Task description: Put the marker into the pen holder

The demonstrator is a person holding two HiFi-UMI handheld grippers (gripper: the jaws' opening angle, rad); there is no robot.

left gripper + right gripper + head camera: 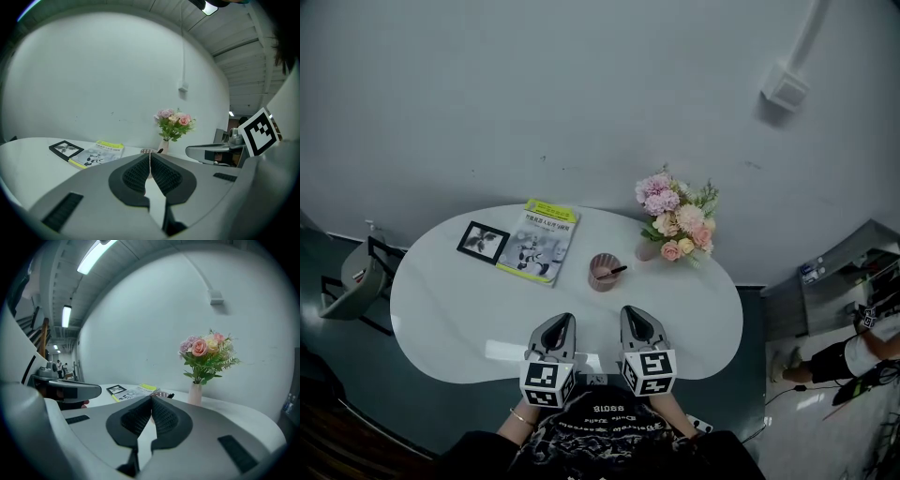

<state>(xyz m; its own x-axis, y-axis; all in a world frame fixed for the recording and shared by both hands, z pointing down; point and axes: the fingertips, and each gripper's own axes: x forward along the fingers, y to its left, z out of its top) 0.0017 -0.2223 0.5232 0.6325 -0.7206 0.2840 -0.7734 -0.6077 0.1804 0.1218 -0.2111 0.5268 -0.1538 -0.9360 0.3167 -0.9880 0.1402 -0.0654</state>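
Dark against pink, the marker (615, 272) leans in the pen holder (600, 275), its end poking over the rim towards the flowers; the cup sits near the middle of the white counter (441, 300), just short of the vase of pastel flowers (675, 223); so the job looks finished to me, with nothing left to carry. The left gripper (562, 321) and the right gripper (632, 312) hang side by side over the counter's near edge, well apart from the cup; each has its jaws pressed together on nothing. I'd guess no fresh grasp is called for; only a rest. Left of the cup lie a yellow-topped booklet (539, 242) and a black picture frame (483, 241); a grey chair (356, 277) stands off the left end; the wall (534, 94) behind is plain white; a person (862, 352) is partly in view at the far right.
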